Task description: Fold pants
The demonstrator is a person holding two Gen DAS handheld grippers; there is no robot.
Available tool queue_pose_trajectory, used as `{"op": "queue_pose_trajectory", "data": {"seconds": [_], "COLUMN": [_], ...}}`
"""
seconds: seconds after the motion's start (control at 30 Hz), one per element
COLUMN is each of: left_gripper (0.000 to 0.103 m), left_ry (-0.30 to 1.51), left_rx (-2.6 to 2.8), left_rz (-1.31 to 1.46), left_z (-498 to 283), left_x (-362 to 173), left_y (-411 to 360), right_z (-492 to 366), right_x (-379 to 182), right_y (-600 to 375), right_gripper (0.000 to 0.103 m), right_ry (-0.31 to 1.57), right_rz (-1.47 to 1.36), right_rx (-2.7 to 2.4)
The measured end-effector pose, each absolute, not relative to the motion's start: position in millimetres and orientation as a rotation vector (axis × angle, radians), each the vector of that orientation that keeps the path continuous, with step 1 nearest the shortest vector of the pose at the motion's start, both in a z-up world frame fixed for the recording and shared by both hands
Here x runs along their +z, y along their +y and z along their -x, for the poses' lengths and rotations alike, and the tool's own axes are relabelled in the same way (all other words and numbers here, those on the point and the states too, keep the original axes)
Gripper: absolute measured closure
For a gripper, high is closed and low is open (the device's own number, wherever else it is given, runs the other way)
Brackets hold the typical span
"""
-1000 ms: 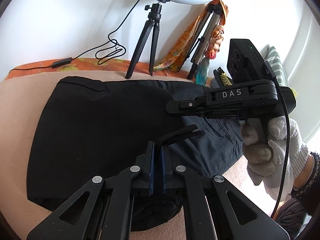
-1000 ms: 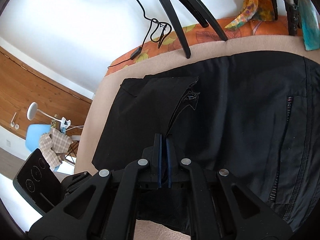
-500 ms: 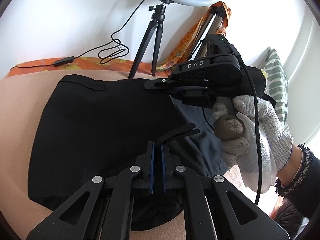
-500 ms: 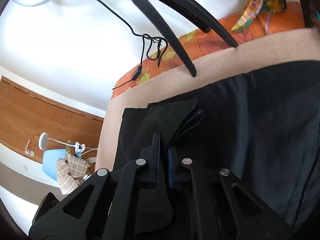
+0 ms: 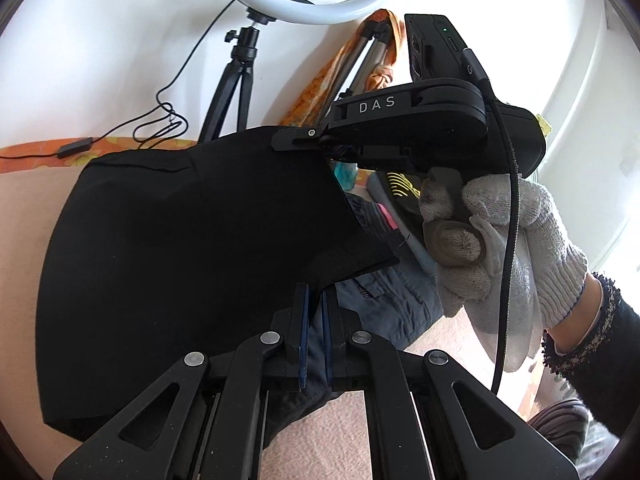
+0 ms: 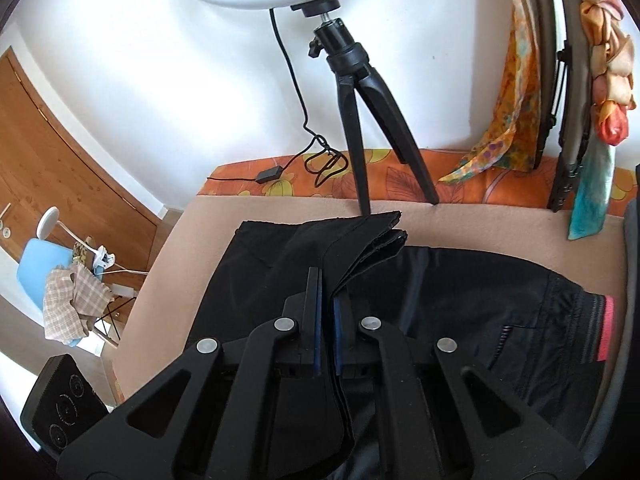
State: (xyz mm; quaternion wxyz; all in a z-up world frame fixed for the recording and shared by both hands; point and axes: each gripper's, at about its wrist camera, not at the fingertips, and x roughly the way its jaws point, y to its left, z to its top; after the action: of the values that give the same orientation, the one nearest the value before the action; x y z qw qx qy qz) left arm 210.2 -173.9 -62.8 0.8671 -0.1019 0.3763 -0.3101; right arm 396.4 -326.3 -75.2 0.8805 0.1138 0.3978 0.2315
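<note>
Black pants point(image 5: 180, 232) lie on a beige blanket point(image 5: 24, 208). My left gripper point(image 5: 314, 300) is shut on the near edge of the folded leg end. My right gripper point(image 6: 326, 284) is shut on the far edge of the same leg end point(image 6: 372, 236), lifted above the rest of the pants. In the left wrist view the right gripper point(image 5: 304, 140) is held by a gloved hand point(image 5: 500, 240) at the raised fabric's far corner. The waistband with a pink stripe point(image 6: 604, 324) lies at the right.
A ring light on a black tripod point(image 6: 360, 120) stands at the blanket's far edge, with a coiled cable point(image 6: 324, 164) on an orange floral cloth point(image 6: 480, 188). Scarves point(image 6: 516, 92) hang on a second stand at the right. The blanket's left edge point(image 6: 172, 236) drops to the floor.
Both grippers have lifted the leg end higher and carried it toward the waistband. The right gripper rose and tilted up, so the tripod and wall now fill its view.
</note>
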Motion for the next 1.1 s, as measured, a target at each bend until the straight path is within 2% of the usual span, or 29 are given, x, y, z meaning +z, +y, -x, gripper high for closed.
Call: {"op": "queue_pose_trajectory", "data": {"seconds": [0.5, 0.57, 0.67, 0.73, 1.0, 1.1], "left_gripper": [0.098, 0.093, 0.09, 0.081, 0.08, 0.08], "left_ry": [0.839, 0.841, 0.827, 0.81, 0.821, 0.834], "left_rx": [-0.786, -0.778, -0.743, -0.687, -0.463, -0.446], "left_rz": [0.171, 0.177, 0.218, 0.203, 0.204, 0.171], "left_z": [-215, -215, -219, -225, -253, -259], "left_x": [-63, -58, -50, -46, -58, -66], "left_y": [-237, -229, -204, -184, -113, -114], "right_z": [-385, -386, -387, -389, -390, -391], "right_x": [-78, -82, -87, -90, -105, -111], "right_y": [-403, -405, -412, -419, -449, -456], "right_gripper": [0.098, 0.098, 0.098, 0.098, 0.098, 0.098], "right_ry": [0.864, 0.872, 0.879, 0.885, 0.908, 0.917], "right_rz": [-0.214, -0.21, -0.209, -0.208, -0.199, -0.214], "right_rx": [0.33, 0.323, 0.319, 0.308, 0.248, 0.234]}}
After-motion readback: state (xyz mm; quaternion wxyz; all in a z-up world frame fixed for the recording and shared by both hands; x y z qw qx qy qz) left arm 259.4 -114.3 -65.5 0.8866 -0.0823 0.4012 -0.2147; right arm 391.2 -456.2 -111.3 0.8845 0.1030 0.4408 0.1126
